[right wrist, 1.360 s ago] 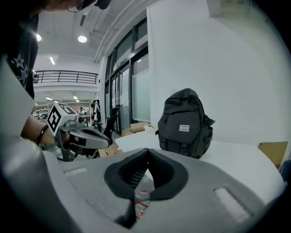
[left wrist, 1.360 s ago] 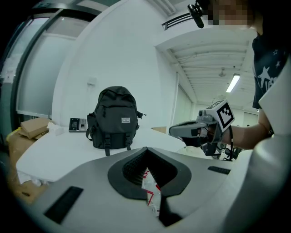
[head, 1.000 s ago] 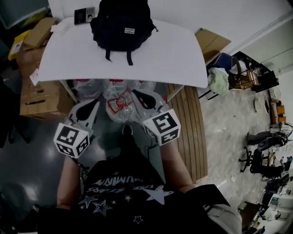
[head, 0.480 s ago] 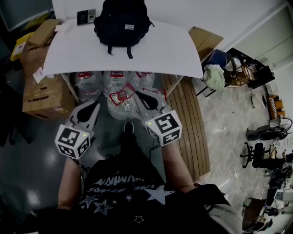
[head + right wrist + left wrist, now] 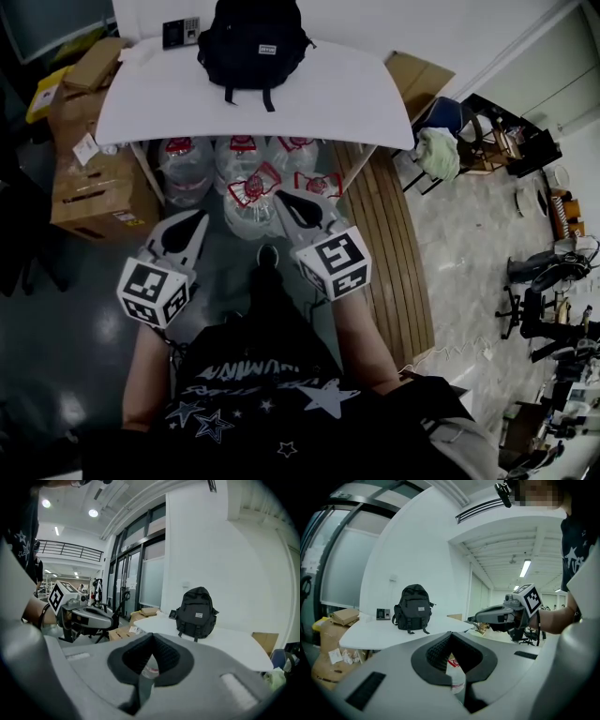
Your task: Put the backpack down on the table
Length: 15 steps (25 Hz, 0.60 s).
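The black backpack [image 5: 255, 42] is being left standing upright at the far side of the white table [image 5: 361, 108], against the wall and near a small keypad device [image 5: 180, 31]. The left gripper [image 5: 194, 219] and the right gripper [image 5: 283, 198] are being held well apart from it, jaws pressed together on nothing. Water jugs [image 5: 246, 183] are being kept beneath the table.

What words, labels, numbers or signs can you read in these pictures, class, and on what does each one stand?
No text reads with certainty.
White patch on the backpack: too small to read.
Pale lettering on the person's shirt: upside down and blurred, unreadable.
Red labels on the water bottles: too blurred.
Keys on the keypad device: too small.
Stickers on the cardboard box: too small.
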Available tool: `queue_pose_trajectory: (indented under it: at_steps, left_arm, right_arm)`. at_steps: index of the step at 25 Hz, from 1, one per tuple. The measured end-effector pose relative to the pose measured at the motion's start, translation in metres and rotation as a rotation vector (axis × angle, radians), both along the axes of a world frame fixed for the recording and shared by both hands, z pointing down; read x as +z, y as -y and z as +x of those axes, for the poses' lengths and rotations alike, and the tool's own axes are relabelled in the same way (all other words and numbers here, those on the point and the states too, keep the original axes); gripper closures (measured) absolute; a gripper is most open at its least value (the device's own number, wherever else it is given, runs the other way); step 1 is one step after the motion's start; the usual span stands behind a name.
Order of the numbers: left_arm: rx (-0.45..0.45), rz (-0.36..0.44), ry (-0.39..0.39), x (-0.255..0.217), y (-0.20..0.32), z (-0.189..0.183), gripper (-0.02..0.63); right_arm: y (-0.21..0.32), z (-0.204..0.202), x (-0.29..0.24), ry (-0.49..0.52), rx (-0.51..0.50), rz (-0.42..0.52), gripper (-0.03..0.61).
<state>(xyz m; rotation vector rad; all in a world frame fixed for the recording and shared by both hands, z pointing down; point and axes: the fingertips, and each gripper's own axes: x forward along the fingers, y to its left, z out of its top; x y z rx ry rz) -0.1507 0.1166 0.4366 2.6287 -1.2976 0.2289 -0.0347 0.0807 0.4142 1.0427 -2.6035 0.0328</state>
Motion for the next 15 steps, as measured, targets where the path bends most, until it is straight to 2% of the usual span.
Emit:
queue_pose_trajectory:
  at_steps: [15]
  left_arm:
    - [0.057, -0.002, 0.016, 0.008, -0.02, 0.013, 0.606]
  right_arm:
    - [-0.023, 0.012, 0.008, -0.038, 0.036, 0.009, 0.578]
